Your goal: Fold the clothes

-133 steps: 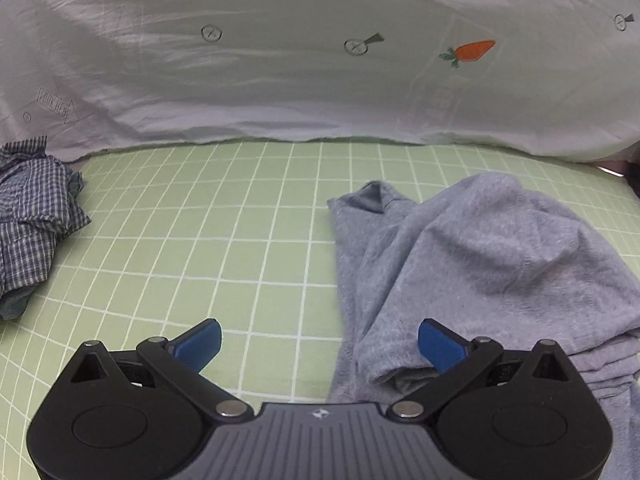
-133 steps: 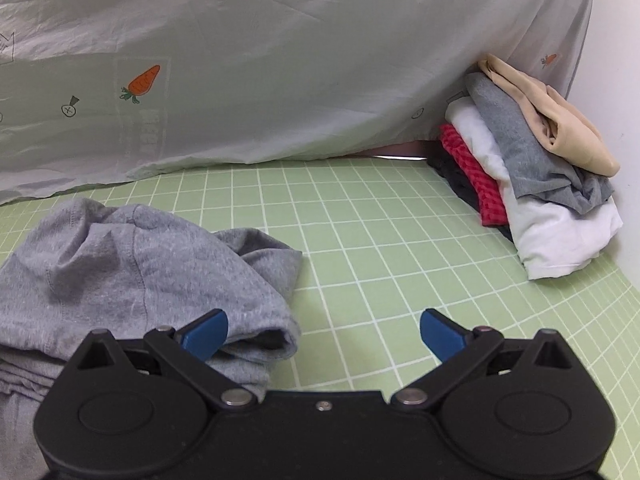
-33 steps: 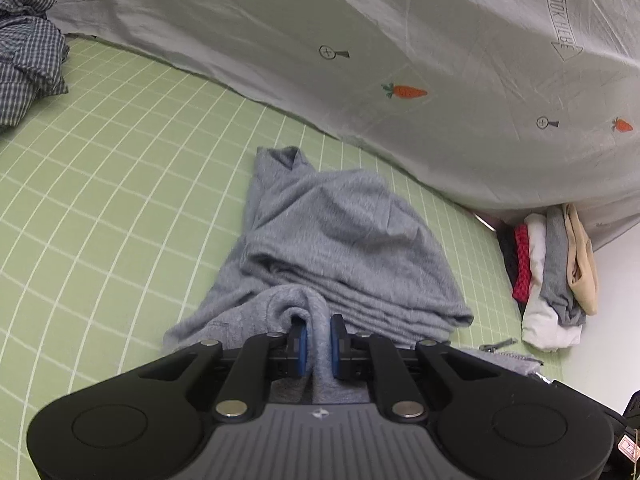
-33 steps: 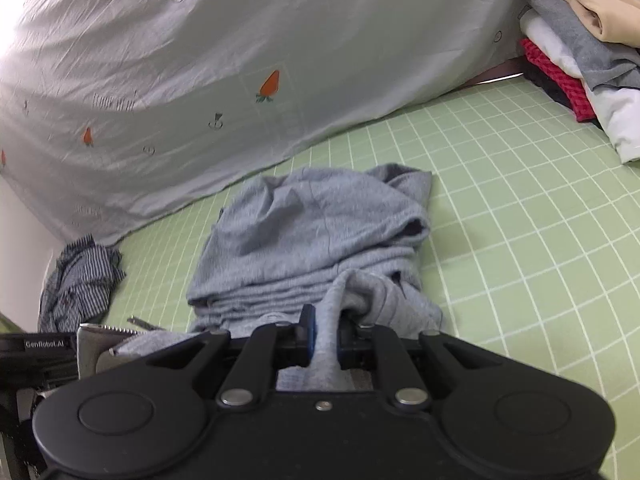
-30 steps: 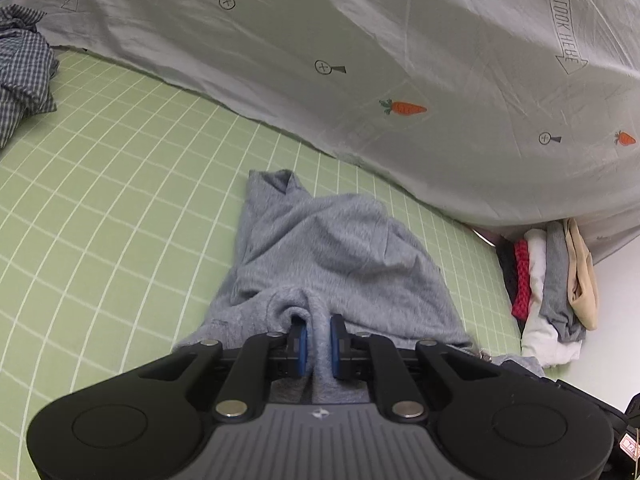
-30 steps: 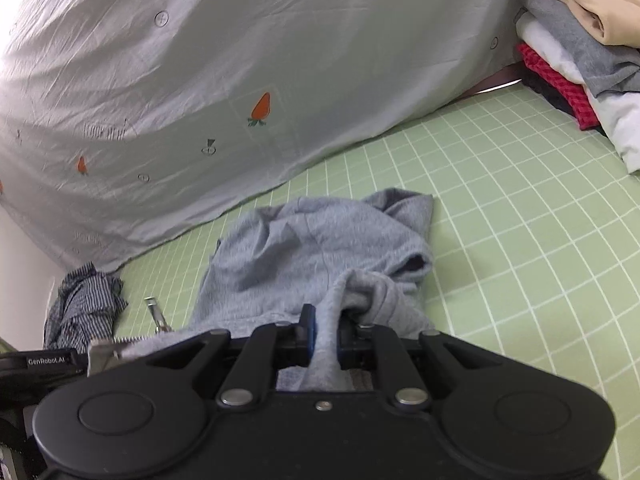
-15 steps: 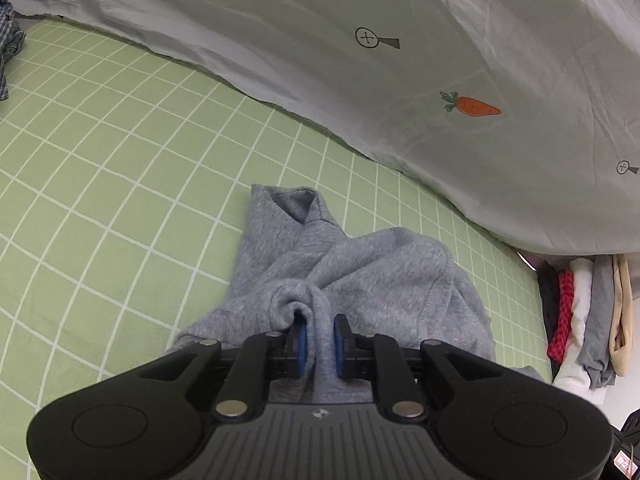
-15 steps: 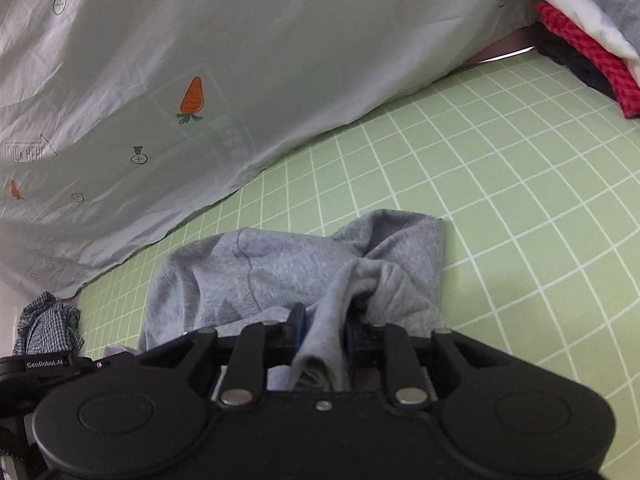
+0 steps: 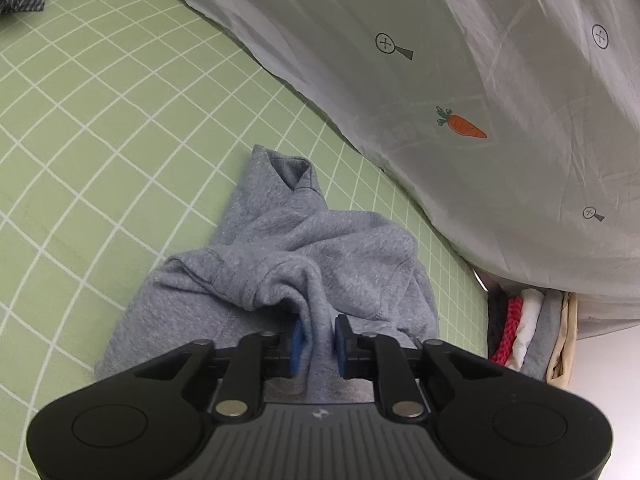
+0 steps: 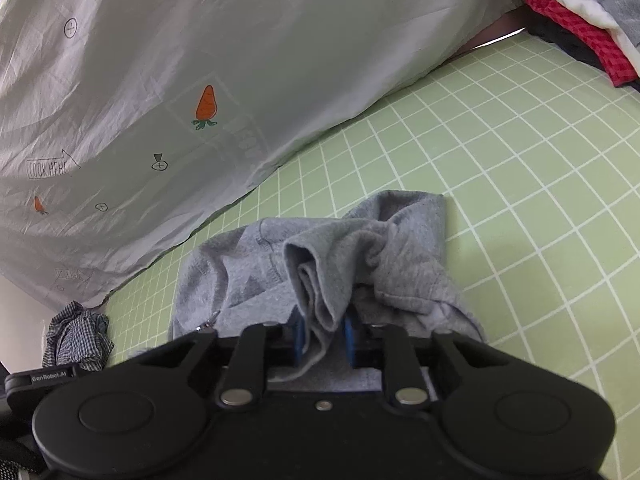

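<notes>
A grey sweatshirt [image 9: 320, 248] lies bunched on the green grid mat [image 9: 100, 128]. My left gripper [image 9: 318, 340] is shut on a fold of its cloth between the blue pads. In the right wrist view the same grey sweatshirt [image 10: 340, 240] hangs in folds from my right gripper [image 10: 324, 338], which is shut on another part of its edge. The far end of the garment rests on the mat [image 10: 520, 208]. The part below both grippers is hidden.
A grey sheet with carrot prints [image 9: 460, 80] hangs along the back of the mat. A stack of folded clothes [image 9: 528, 332] stands at the right, also in the right wrist view [image 10: 580, 20]. A crumpled checked shirt [image 10: 76, 340] lies at the left.
Both grippers stay shut on the grey sweatshirt and have lifted it and drawn it back. Less of it lies on the mat, and it hangs more bunched.
</notes>
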`<state>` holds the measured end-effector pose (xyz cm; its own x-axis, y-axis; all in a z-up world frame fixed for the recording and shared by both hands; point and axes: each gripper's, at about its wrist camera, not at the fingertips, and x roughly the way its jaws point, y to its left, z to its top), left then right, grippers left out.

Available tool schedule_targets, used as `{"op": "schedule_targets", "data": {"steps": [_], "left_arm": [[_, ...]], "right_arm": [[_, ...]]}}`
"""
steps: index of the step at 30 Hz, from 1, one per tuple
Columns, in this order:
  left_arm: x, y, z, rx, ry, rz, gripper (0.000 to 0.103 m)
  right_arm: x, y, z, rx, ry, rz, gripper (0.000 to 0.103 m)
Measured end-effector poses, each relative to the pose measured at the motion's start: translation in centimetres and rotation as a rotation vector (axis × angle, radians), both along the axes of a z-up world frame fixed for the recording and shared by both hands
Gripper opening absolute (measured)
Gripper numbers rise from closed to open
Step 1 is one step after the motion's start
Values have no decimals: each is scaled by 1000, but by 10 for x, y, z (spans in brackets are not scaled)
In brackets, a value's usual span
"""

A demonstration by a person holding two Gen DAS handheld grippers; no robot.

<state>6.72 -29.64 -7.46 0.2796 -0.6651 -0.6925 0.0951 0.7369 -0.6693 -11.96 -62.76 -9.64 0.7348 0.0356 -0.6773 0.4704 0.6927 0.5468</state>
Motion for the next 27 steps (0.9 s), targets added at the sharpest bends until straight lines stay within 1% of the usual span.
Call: {"op": "schedule_targets", "data": {"steps": [2, 5, 7, 8, 9, 10, 11, 12, 13, 14, 15, 17, 19, 22, 25, 27], "left_arm": [[5, -2, 3, -31, -20, 6, 10], [24, -4, 13, -61, -56, 17, 9], [42, -8, 19, -55, -78, 22, 10], [47, -10, 21, -37, -86, 28, 11], [53, -13, 24, -20, -94, 34, 14], [58, -16, 26, -1, -102, 40, 19], [59, -17, 30, 29, -124, 49, 22], [57, -16, 34, 41, -156, 54, 28], [54, -14, 36, 41, -183, 55, 39], [51, -11, 39, 40, -209, 56, 45], [48, -6, 40, 48, -227, 58, 54], [42, -2, 39, 94, -248, 44, 56], [36, -1, 33, 166, -249, 12, 56], [29, 0, 17, 251, -231, -16, 56], [28, 6, 0, 257, -171, 0, 56], [29, 6, -6, 268, -159, -2, 56]], "right_arm": [[6, -1, 5, -30, -8, -2, 8], [19, -11, 17, -62, -42, -2, 7], [30, -20, 26, -80, -69, -6, 7], [38, -25, 31, -100, -79, -7, 7], [45, -27, 34, -125, -87, -5, 9], [51, -28, 38, -160, -81, -2, 14], [56, -29, 41, -195, -74, 1, 20], [59, -28, 45, -235, -61, -1, 28], [60, -27, 47, -267, -49, -3, 44], [56, -27, 46, -266, -46, -7, 49], [52, -27, 44, -265, -42, -12, 49], [45, -27, 41, -262, -33, -20, 52], [37, -25, 29, -251, 6, -25, 56], [26, -24, 11, -222, 58, -38, 60], [21, -24, -1, -215, 84, -58, 64], [22, -25, -5, -223, 96, -73, 65]]}}
